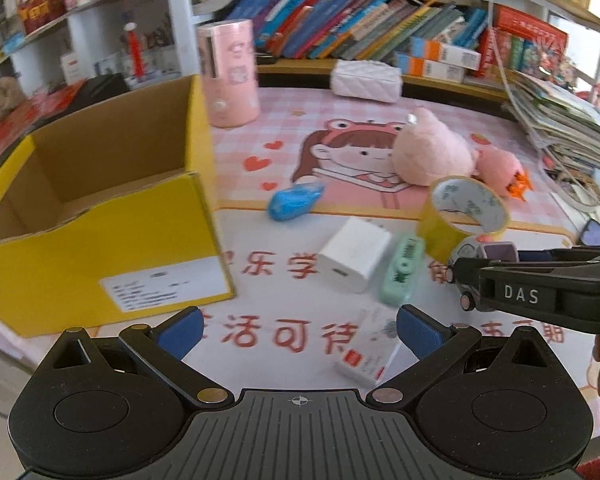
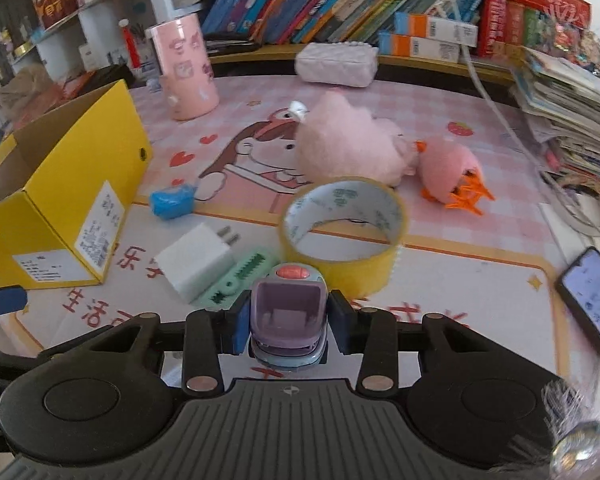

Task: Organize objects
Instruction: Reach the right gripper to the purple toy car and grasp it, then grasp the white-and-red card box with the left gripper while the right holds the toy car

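A small toy car [image 2: 288, 312] with a purple windscreen and a red roof light sits between the pads of my right gripper [image 2: 288, 318], which is shut on it. From the left wrist view the same car [image 1: 480, 254] shows at the right gripper's tip [image 1: 466, 280], next to the tape roll [image 1: 460, 216]. My left gripper [image 1: 300, 328] is open and holds nothing, hovering over the printed desk mat near a small white packet [image 1: 368, 344]. An open yellow cardboard box [image 1: 120, 240] stands to its left.
A white charger [image 2: 196, 264], a green correction tape [image 2: 236, 280], a blue item [image 2: 172, 200] and two pink plush toys [image 2: 352, 148] lie on the mat. A pink cylinder [image 2: 184, 68] and a white pouch [image 2: 336, 64] stand behind. A phone [image 2: 592, 292] and paper stacks sit right.
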The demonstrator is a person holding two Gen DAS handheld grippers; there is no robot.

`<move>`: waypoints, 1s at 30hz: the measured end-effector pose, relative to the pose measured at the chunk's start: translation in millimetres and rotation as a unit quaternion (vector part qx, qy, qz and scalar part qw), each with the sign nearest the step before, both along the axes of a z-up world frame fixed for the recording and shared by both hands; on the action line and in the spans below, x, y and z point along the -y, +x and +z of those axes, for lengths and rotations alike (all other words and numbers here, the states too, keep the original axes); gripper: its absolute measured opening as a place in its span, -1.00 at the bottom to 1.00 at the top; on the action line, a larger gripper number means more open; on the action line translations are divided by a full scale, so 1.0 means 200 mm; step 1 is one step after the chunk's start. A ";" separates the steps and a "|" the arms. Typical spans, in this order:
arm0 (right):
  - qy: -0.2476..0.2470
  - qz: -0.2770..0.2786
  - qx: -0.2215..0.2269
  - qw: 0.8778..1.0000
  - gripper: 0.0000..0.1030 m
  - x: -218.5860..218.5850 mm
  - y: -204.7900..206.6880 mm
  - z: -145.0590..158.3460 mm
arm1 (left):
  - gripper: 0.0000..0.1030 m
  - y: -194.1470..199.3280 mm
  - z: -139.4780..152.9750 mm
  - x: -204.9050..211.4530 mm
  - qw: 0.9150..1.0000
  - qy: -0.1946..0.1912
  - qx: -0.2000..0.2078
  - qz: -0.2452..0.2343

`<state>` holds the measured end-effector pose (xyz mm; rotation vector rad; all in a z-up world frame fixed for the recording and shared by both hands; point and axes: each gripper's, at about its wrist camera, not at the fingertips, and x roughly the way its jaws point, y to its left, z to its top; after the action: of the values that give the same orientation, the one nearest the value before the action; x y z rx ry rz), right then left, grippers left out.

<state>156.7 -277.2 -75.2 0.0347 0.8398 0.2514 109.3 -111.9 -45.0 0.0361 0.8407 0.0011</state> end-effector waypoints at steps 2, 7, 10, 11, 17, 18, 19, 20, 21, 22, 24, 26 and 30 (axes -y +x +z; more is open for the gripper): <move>-0.004 -0.009 0.007 1.000 -0.28 0.03 -0.02 0.02 | 1.00 0.01 -0.01 0.02 1.000 -0.001 0.001 -0.012; -0.018 -0.033 0.032 0.999 -0.28 0.09 -0.06 0.06 | 1.00 0.04 -0.03 0.03 0.999 -0.029 0.000 -0.017; -0.029 -0.045 0.040 0.998 -0.28 0.13 -0.07 0.06 | 1.00 0.06 -0.05 0.05 0.999 -0.037 -0.012 -0.017; -0.032 -0.051 0.036 0.998 -0.28 0.14 -0.07 0.06 | 0.99 0.06 -0.06 0.06 0.999 -0.031 -0.016 -0.017; -0.040 -0.065 0.011 0.997 -0.28 0.19 -0.07 0.00 | 0.90 0.07 -0.08 0.11 0.999 -0.013 -0.022 -0.040; -0.042 -0.065 0.006 0.997 -0.28 0.18 -0.06 -0.01 | 0.86 0.08 -0.09 0.12 0.999 -0.012 -0.024 -0.046; -0.045 -0.065 0.002 0.997 -0.27 0.18 -0.06 -0.02 | 0.78 0.08 -0.10 0.13 0.998 -0.008 -0.027 -0.052; -0.047 -0.064 -0.003 0.997 -0.27 0.18 -0.06 -0.03 | 0.68 0.09 -0.10 0.14 0.998 -0.004 -0.030 -0.056; -0.048 -0.064 -0.007 0.997 -0.27 0.18 -0.06 -0.04 | 0.62 0.09 -0.11 0.14 0.998 0.000 -0.033 -0.058; -0.049 -0.063 -0.011 0.997 -0.27 0.18 -0.06 -0.05 | 0.49 0.10 -0.12 0.15 0.998 0.003 -0.037 -0.060; -0.051 -0.063 -0.015 0.997 -0.27 0.19 -0.06 -0.06 | 0.30 0.11 -0.13 0.15 0.997 0.002 -0.045 -0.063; -0.052 -0.060 -0.016 0.997 -0.27 0.19 -0.06 -0.07 | 0.09 0.11 -0.15 0.16 0.996 0.000 -0.056 -0.068; -0.054 -0.051 -0.014 0.997 -0.26 0.19 -0.06 -0.07 | -0.11 0.11 -0.18 0.20 0.994 0.002 -0.071 -0.086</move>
<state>145.7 -315.7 -89.5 -0.0208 0.8759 0.1094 132.3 -151.7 -80.8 0.1132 0.9771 -0.1642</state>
